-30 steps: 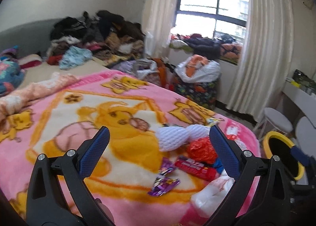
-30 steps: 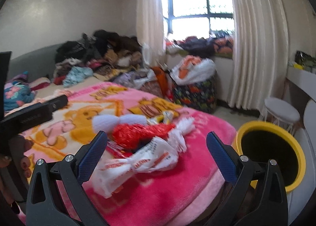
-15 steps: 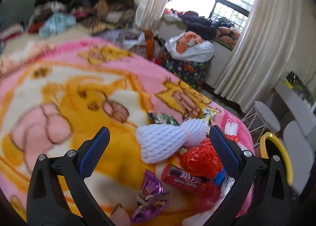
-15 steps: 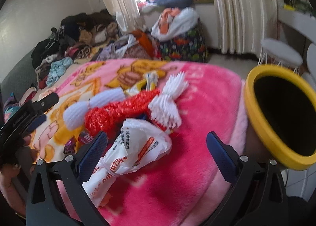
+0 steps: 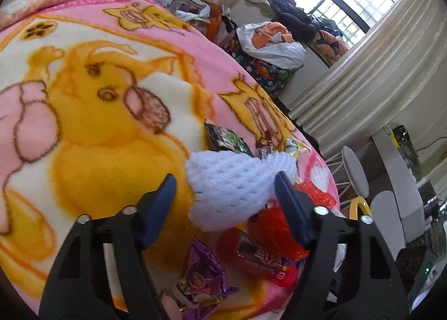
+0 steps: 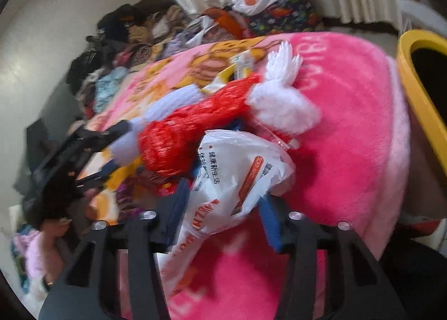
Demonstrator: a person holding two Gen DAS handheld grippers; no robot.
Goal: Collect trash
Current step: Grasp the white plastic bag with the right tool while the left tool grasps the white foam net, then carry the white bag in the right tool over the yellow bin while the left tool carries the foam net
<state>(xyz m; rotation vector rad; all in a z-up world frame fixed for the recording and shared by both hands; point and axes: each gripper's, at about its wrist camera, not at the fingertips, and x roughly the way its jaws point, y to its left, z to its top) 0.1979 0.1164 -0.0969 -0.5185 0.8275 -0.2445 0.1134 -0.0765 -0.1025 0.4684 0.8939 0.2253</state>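
Both grippers have come down onto the pile of rubbish at the corner of the pink blanket, and their jaws have just been closing. My left gripper now straddles the white foam net; its right pad touches the net's edge, the left pad stands clear, so I call it open around the net, not gripping. My right gripper has the white plastic bag between its jaws, but the blur keeps me from telling whether the pads press on it.

I judge the task barely begun: nothing is lifted, and the red mesh bag, red tube, purple wrapper and dark foil packet all lie on the blanket. The yellow bin stands just beside the bed, its dark mouth showing nothing inside.

My right view shows the bin's opening and the person's hand carrying the other gripper. My left view shows only a sliver of the bin's rim, yet shows the tube and wrappers clearly, which the right view blurs and partly hides.
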